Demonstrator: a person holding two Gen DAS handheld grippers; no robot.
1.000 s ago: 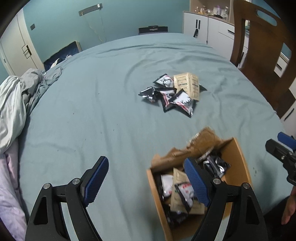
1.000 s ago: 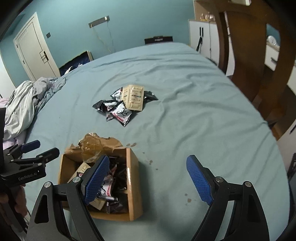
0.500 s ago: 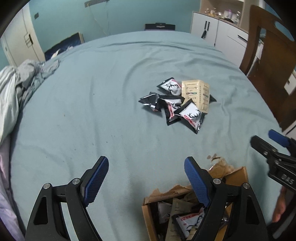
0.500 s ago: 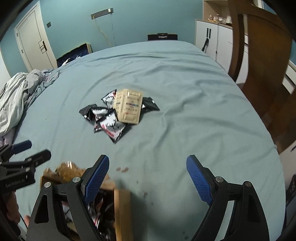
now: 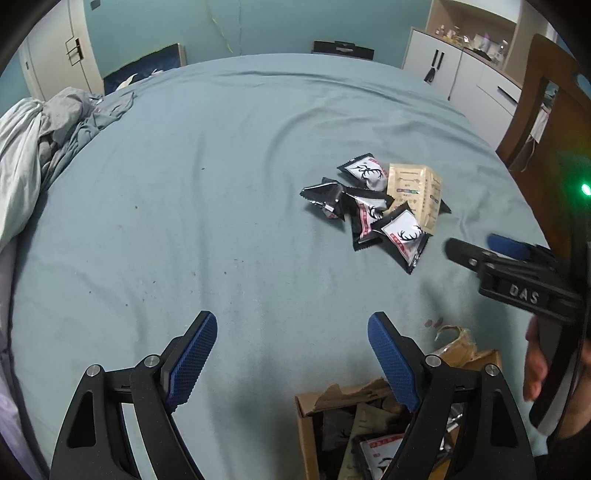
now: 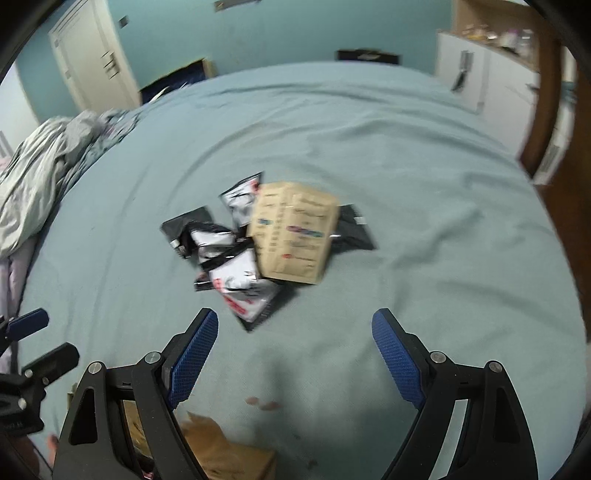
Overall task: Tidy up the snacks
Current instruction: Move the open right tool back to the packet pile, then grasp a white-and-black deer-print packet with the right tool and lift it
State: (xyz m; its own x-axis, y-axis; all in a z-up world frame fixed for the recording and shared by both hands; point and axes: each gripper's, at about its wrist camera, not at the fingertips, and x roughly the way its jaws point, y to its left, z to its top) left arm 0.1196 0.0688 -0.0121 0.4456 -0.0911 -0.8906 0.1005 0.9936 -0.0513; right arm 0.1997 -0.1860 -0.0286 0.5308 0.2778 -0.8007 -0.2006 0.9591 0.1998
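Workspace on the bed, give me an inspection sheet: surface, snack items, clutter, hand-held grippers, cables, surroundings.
Surface: teal bedsheet, wrinkled, with small dark specks and reddish spots near the box.
Job's things: pile of snack packets, black-and-white ones overlapping, a tan packet lying on top; cardboard box at the near edge, torn flaps open, packets already inside.
Clutter: crumpled grey bedding at the left edge.
Grippers: left hand-held gripper open, empty, above the sheet beside the box; right hand-held gripper open, empty, just short of the pile.
Cables: thin cord hanging on the far wall.
Surroundings: white door, white cabinets, wooden chair.
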